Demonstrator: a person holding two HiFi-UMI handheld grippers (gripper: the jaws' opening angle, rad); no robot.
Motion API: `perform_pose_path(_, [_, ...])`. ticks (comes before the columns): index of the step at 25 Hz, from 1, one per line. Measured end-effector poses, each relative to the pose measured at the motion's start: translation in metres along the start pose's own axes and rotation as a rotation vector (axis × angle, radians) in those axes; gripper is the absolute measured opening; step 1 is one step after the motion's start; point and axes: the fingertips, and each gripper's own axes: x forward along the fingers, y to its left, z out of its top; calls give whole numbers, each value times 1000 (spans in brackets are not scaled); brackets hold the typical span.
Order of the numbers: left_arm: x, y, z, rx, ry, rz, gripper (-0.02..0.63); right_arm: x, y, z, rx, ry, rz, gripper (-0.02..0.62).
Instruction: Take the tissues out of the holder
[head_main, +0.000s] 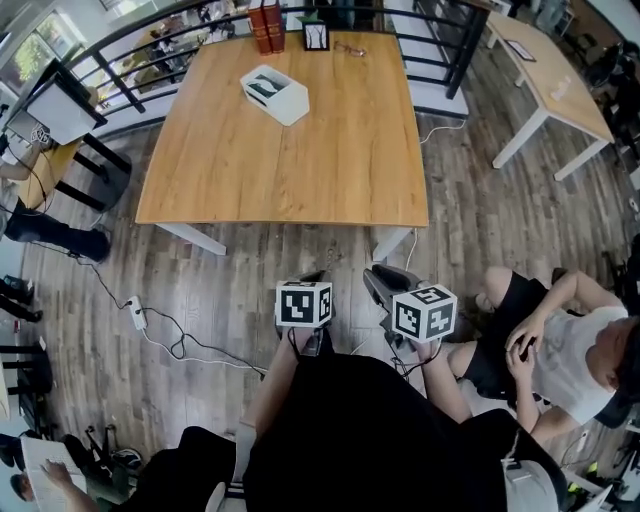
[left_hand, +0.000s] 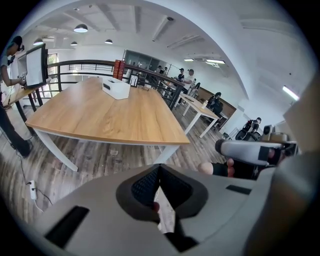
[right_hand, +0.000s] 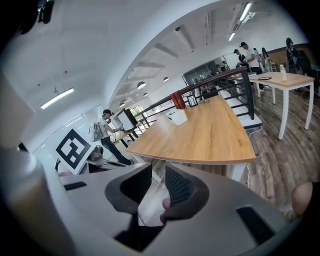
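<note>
Wooden desk on white legs, standing on plank floor. On top: white tissue holder toward far left, red books upright at far edge, small black frame just beside them.

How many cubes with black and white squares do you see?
2. The left cube and the right cube are side by side in front of the person, short of the wooden table. None seems hidden.
</note>
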Motion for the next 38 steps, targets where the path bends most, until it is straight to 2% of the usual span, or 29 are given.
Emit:
perform_pose_path(4, [2,26,30,-8,-11,6,11,31,4,24,-19,6,5,78])
perform_pose_path(20, [3,139,112,-53,-17,-13,11,157,42,99,-56,65,17,78])
perform_pose_path(24, [-1,173,122,-64,-10,-8,11,190,56,111,-49,72,21,78])
perform_pose_path(29, [-1,204,134,-77,-2,-13,11,218,58,122,-30,89,-18,77])
perform_pose_path(38, [2,223,144,-126,-22,-20,11,238,59,134,-52,112,-30,78])
